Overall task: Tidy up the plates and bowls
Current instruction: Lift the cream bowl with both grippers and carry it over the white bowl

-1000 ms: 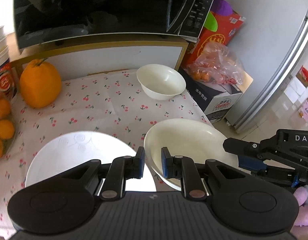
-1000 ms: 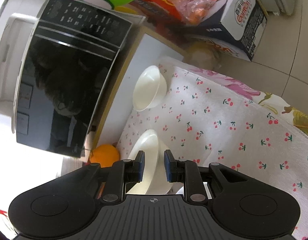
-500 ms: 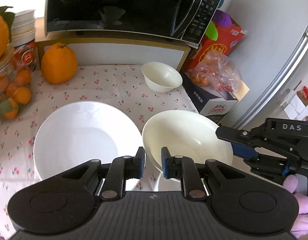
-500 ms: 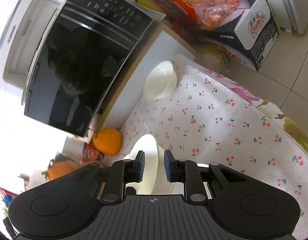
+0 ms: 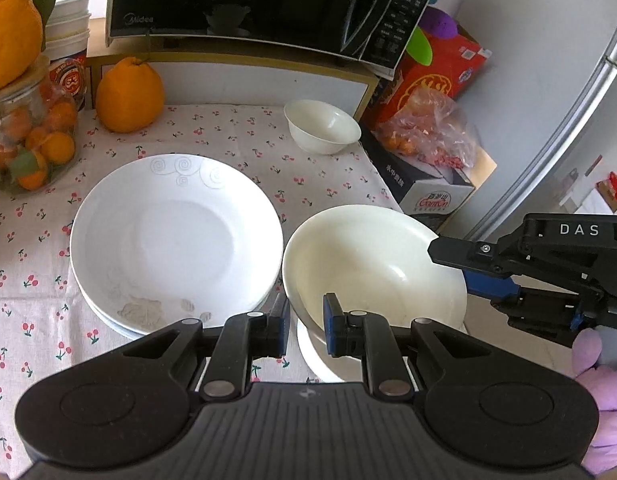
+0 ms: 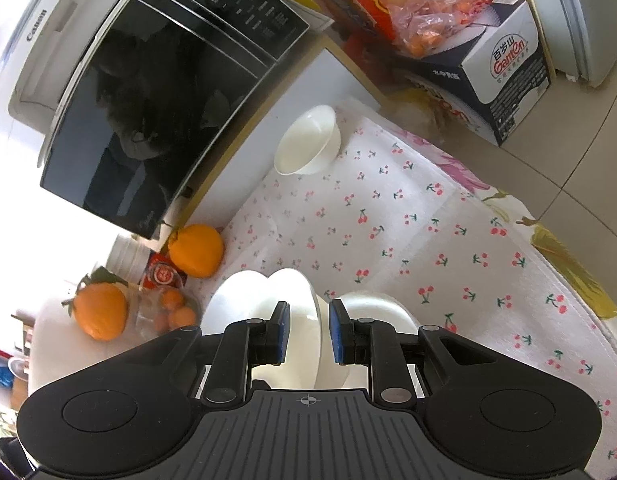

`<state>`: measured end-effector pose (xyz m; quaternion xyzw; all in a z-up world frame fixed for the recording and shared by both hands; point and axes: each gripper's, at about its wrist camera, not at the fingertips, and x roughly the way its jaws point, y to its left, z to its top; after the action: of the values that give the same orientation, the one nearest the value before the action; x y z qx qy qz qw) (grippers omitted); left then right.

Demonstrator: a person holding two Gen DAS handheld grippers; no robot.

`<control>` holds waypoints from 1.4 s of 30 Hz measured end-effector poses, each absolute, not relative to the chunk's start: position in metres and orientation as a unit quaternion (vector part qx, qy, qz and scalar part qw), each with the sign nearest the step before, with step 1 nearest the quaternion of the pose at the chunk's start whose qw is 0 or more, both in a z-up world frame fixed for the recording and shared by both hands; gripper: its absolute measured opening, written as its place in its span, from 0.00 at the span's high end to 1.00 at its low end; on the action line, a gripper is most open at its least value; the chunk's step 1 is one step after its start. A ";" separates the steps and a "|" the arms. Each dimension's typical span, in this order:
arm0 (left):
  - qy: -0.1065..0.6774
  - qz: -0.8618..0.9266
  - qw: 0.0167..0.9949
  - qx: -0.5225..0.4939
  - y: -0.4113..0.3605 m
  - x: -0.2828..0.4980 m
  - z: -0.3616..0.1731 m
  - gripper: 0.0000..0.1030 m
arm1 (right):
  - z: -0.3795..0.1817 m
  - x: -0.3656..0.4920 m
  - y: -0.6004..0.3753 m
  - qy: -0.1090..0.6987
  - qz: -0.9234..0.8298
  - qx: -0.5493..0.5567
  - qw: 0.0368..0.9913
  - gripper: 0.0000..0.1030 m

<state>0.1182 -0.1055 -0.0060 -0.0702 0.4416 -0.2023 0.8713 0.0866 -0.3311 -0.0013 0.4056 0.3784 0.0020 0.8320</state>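
At lower centre of the left wrist view, the left gripper [image 5: 304, 326] has its jaws nearly closed, pinching the near rim of the large cream bowl [image 5: 372, 264]. The bowl sits tilted, lifted off the cherry-print tablecloth [image 5: 236, 136], right of centre in frame. At the right edge, the right gripper [image 5: 448, 258] grips the bowl's far right rim, jaws narrow; a purple-gloved hand [image 5: 600, 376] shows lower right behind it.

Left of the bowl, just beside it: a stack of white plates [image 5: 172, 236], top one with swirl pattern, flat on the cloth. A second white plate or dish shows under the bowl at lower centre, mostly hidden.

Upper centre: small white bowl [image 5: 322, 126] stands upright near the back of the table, well apart from the big bowl. Microwave [image 5: 264, 0] above it at top of frame. Large orange [image 5: 128, 94] upper left; jar of small oranges [image 5: 28, 136] at left edge. Boxes with a bag of fruit [image 5: 424, 128] at upper right, beside the table.

In the right wrist view, the right gripper's pads [image 6: 340, 332] clamp the bowl wall edge-on at lower centre.
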 end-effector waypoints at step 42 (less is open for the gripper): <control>0.456 -0.192 0.869 0.015 -0.133 0.106 -0.032 0.84 | -0.021 0.094 -0.312 0.452 -0.050 0.285 0.844 0.77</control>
<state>0.1058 -0.1330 -0.0316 0.0151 0.4564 -0.1925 0.8686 0.0943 -0.3124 -0.0212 0.2851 0.4520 -0.0501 0.8438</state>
